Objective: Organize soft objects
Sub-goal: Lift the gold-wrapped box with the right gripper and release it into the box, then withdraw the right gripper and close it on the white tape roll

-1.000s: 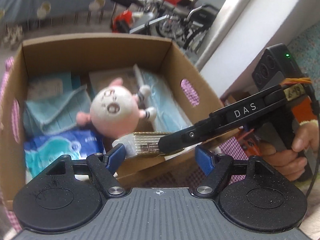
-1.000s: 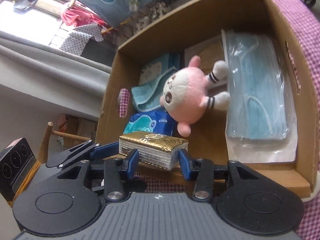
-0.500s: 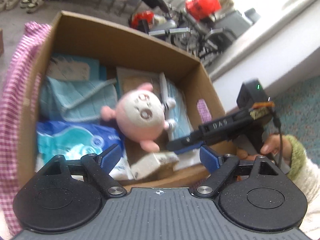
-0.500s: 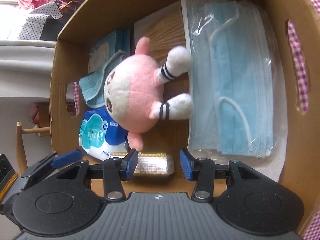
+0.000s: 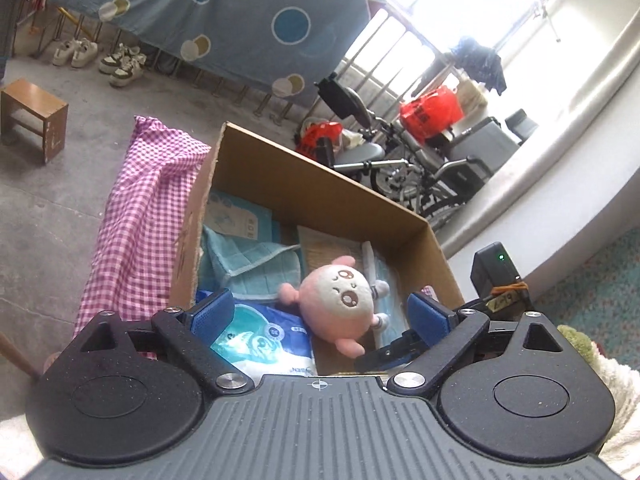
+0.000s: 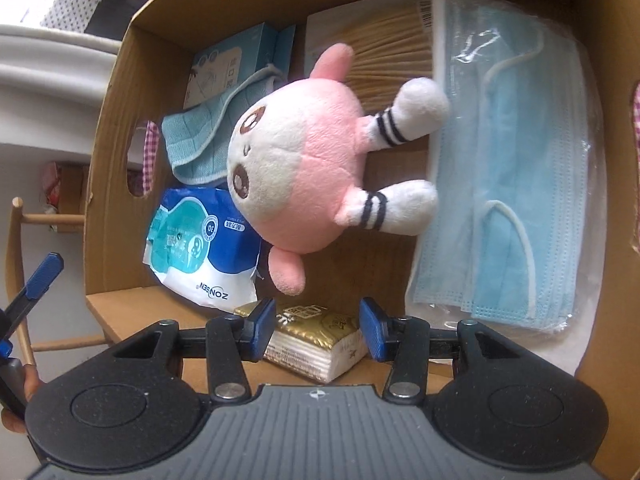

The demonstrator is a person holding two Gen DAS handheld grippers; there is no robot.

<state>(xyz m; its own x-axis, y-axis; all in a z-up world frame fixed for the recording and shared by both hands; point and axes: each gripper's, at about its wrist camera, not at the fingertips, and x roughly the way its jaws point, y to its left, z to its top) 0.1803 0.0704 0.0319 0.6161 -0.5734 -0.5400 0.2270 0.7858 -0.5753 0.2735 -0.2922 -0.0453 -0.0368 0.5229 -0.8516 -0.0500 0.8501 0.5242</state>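
Pink plush toy (image 6: pixel 296 172) mid-box – wipes pack (image 6: pixel 200 248) left, masks (image 6: pixel 516 184) right

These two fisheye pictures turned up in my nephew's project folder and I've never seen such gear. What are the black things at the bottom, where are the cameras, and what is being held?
Each picture comes from a camera on a hand-held two-finger gripper, looking forward along its fingers; a person carries one in each hand.

The left gripper is open and empty; its jaws have just been opening.

The right gripper reaches into a cardboard box with a gold tissue pack between its blue pads, apparently gripped.

In the box lie a pink plush toy, a bag of blue face masks, a wet-wipes pack, a teal cloth and a small blue carton.
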